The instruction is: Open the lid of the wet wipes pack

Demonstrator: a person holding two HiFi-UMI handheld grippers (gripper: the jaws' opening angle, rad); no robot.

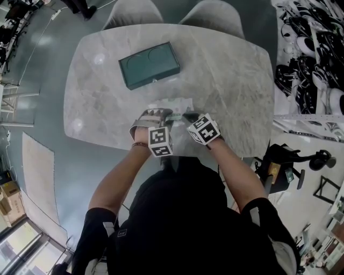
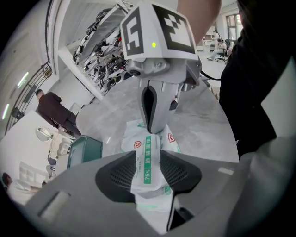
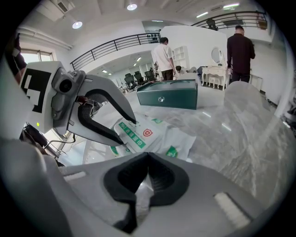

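The wet wipes pack (image 1: 174,106) is white with green print and lies flat near the front edge of the marble table (image 1: 231,80). In the left gripper view its rigid white lid (image 2: 147,166) with a green stripe sits between the pads of my left gripper (image 2: 148,159), which press on both of its long sides. The right gripper view shows the same hold on the lid (image 3: 132,136) by the left gripper (image 3: 125,132). My right gripper (image 3: 147,157) is shut on the thin near edge of the pack (image 3: 171,143), facing the left gripper.
A dark green box (image 1: 149,65) lies farther back on the table, left of centre. Two chairs (image 1: 212,13) stand at the far side. Racks of shoes (image 1: 309,48) fill the floor to the right. People (image 3: 162,53) stand in the background.
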